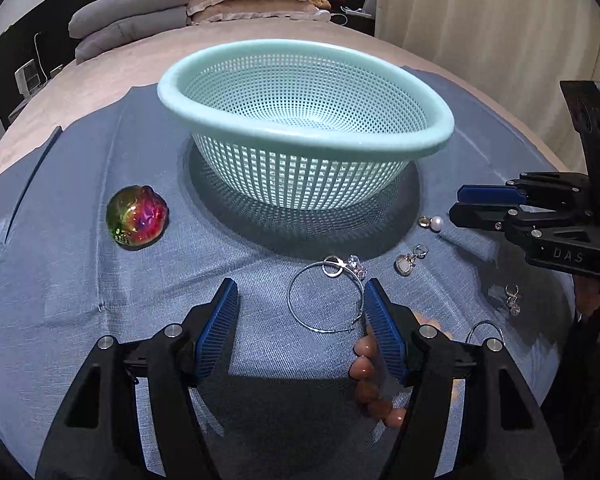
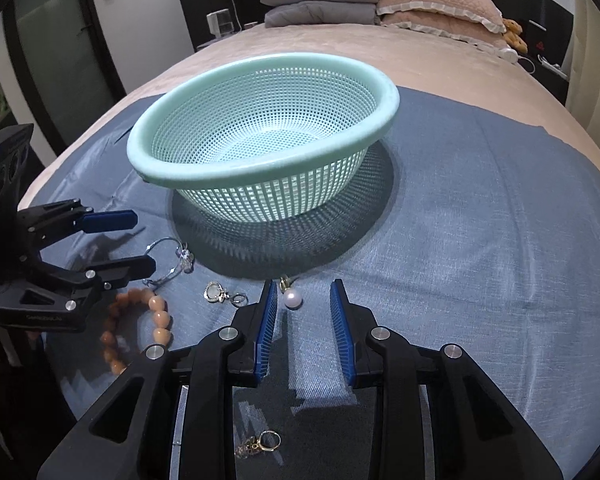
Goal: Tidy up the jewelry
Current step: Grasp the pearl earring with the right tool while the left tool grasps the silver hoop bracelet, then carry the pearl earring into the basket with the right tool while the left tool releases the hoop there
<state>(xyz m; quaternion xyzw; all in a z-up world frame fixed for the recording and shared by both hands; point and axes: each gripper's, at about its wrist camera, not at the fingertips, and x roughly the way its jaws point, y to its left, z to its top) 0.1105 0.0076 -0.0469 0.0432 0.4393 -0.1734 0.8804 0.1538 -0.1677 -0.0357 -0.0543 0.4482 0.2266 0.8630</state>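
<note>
On the far left of the blue cloth [image 1: 100, 280] an iridescent glass ball [image 1: 137, 216] sits alone, well apart from the rest. The green basket [image 1: 440, 120] stands empty at the far middle, so no jewelry is in it yet.

The left gripper [image 1: 300, 294] hangs with its fingers wide and nothing between the pads. The thin hoop [image 1: 324, 298] lies just beside its right finger, with the bead bracelet [image 1: 362, 360] under that finger. The wire is flat on soft cloth, so the pads could slide over it, pinch fabric, or catch the beads and drag both.

Further right lie a small pendant [image 1: 405, 264], a pearl earring [image 2: 292, 299] and a crystal piece [image 1: 512, 300]. The right gripper [image 2: 304, 294] has its fingers at a narrow gap, empty, with the pearl just ahead between the tips. Round and smooth, it may squirt out on closing, or roll away under the basket's near edge.
</note>
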